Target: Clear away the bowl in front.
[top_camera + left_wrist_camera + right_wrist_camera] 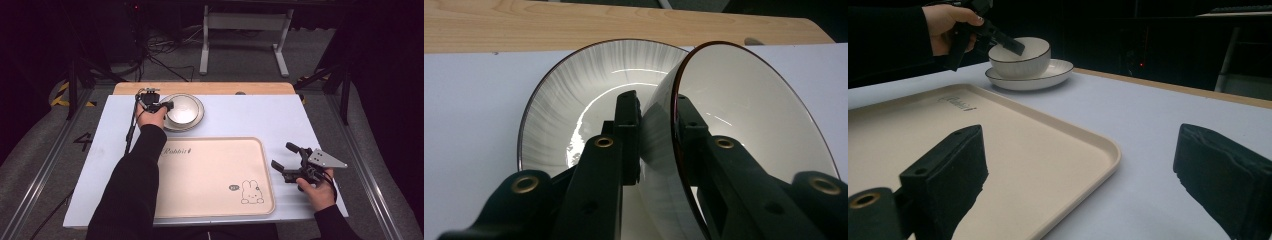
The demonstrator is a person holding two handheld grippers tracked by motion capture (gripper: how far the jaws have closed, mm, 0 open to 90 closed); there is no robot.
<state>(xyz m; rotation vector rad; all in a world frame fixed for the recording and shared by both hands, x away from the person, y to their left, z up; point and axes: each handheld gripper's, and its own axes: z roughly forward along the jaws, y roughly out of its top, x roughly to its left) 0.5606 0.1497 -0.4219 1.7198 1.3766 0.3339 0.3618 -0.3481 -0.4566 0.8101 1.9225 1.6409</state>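
Observation:
A white ribbed bowl [182,108] with a dark rim stands on a matching plate [198,118] at the back left of the table. My left gripper [163,106] is shut on the bowl's near rim. In the left gripper view one jaw lies outside the bowl [744,100] wall and the other inside, over the plate [554,115]. My right gripper [282,155] hovers open at the tray's right edge, nothing between its jaws. The right gripper view shows the bowl [1020,57], the plate [1050,75] and the left gripper [1010,46] far off.
A beige tray [210,170] with a rabbit drawing lies bare at the front middle of the white table top [260,120]. A wooden strip [200,88] runs along the table's far edge. A metal stand [245,25] is on the floor beyond.

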